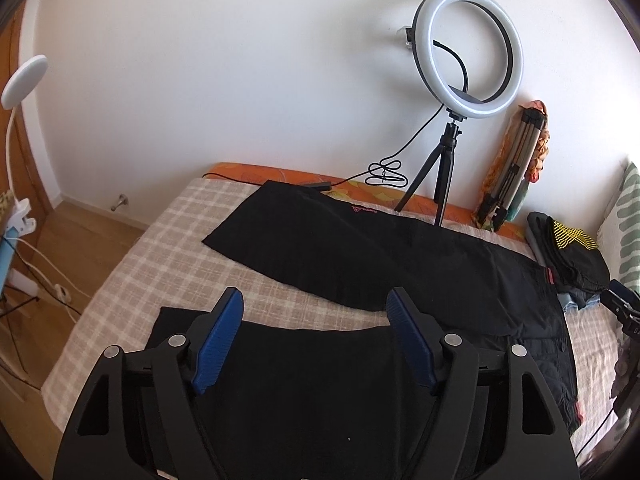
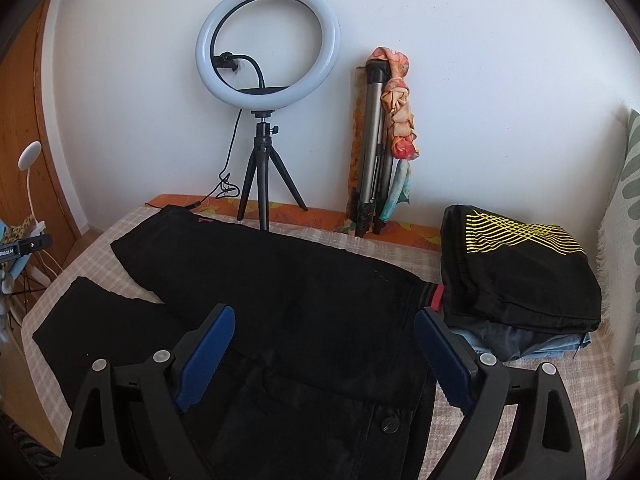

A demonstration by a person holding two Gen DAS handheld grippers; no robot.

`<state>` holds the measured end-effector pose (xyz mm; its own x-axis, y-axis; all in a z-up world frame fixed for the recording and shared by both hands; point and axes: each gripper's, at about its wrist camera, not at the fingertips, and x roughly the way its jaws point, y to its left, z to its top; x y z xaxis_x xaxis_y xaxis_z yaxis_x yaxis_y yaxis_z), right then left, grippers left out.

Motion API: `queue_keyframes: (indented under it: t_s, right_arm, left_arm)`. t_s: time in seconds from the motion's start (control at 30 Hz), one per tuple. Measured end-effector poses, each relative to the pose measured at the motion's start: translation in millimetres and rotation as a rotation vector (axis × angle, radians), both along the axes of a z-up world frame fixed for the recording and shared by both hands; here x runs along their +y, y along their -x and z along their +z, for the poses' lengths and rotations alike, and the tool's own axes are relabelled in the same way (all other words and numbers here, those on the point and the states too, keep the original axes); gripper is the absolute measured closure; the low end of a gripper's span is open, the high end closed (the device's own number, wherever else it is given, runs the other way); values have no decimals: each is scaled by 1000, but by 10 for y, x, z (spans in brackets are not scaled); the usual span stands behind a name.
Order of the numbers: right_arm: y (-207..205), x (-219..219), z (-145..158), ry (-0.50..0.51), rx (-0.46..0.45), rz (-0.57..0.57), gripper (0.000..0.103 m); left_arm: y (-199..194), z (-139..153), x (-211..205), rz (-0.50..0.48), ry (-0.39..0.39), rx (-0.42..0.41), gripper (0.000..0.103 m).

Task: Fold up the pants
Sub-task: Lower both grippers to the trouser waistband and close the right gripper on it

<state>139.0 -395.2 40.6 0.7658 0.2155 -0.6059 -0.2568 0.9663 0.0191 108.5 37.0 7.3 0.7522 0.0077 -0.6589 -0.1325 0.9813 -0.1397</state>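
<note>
Black pants (image 1: 360, 256) lie spread flat on a checked bed cover (image 1: 132, 280), legs splayed apart toward the left. The near leg (image 1: 312, 380) lies under my left gripper (image 1: 316, 300), which is open and empty above it. In the right wrist view the pants (image 2: 280, 280) show their waist and a button (image 2: 389, 425) near the bottom. My right gripper (image 2: 324, 316) is open and empty, hovering over the waist end. The right gripper's tip also shows at the far right of the left wrist view (image 1: 624, 308).
A ring light on a small tripod (image 2: 264, 128) stands at the bed's far edge with its cable. A folded tripod with a scarf (image 2: 380, 152) leans on the wall. A stack of folded clothes (image 2: 516, 272) lies at the right. A lamp (image 1: 16, 120) stands at the left.
</note>
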Motion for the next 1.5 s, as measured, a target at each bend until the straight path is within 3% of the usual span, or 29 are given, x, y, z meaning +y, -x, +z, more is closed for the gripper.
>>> queue_keyframes:
  t_s: [0.2,0.33,0.57,0.83,1.13,1.5]
  right_arm:
    - [-519,48,18,28,43,64,15]
    - [-904,198,-46,83,73,137,20]
    - [-1540,415,-352,126,158,238,28]
    - [-2131,544,-762,163,243,288,29]
    - [-2582,720,-1124,199,316,363,29]
    - [-2804,804,-1410,231,410,467,28]
  left_arm:
    - [-391,-88,64,5,58,59,29]
    - [-724,-123,39,-12,33,113,29]
    - [-1226,-208,-78,-64,12,173,29]
    - [-1678,-467,-227,-103,47,239,29]
    - [-2042,-849,-300,-120,84,296,29]
    - [-2220,-1142,-251,-107,101,344,33]
